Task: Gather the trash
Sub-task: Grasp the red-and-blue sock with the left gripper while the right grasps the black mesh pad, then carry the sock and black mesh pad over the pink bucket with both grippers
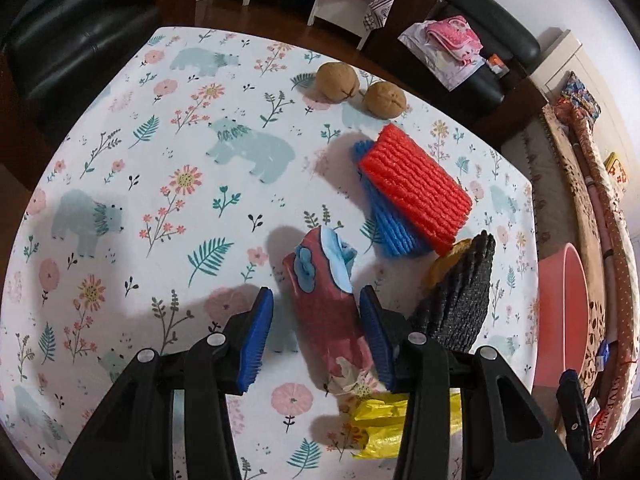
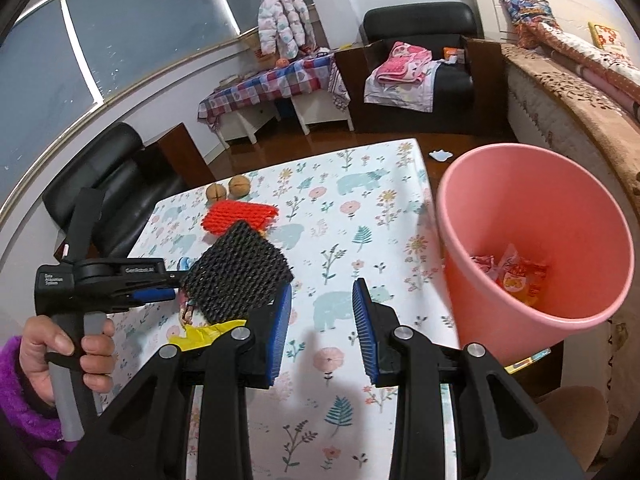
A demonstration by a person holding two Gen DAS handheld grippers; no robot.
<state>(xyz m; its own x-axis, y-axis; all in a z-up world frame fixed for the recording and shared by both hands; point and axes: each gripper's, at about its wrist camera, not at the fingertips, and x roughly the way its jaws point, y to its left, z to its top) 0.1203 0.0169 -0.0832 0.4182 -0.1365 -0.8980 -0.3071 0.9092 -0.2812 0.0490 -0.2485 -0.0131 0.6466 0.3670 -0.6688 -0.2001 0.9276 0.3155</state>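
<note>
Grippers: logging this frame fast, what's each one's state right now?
Left gripper: open, straddling the red wrapper, not clamped.
Right gripper: open, holding nothing, above the table.

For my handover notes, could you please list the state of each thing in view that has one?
left gripper: open, straddling the red wrapper
red wrapper: crumpled, lying on the table, not gripped
right gripper: open, empty
pink bin: upright, open, some wrappers inside
red foam net: lying across the blue foam net
black foam net: lying flat

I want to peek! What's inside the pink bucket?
The pink bucket holds crumpled red and orange wrappers at the bottom. Its near wall hides part of the floor, so more could lie there unseen.
</note>
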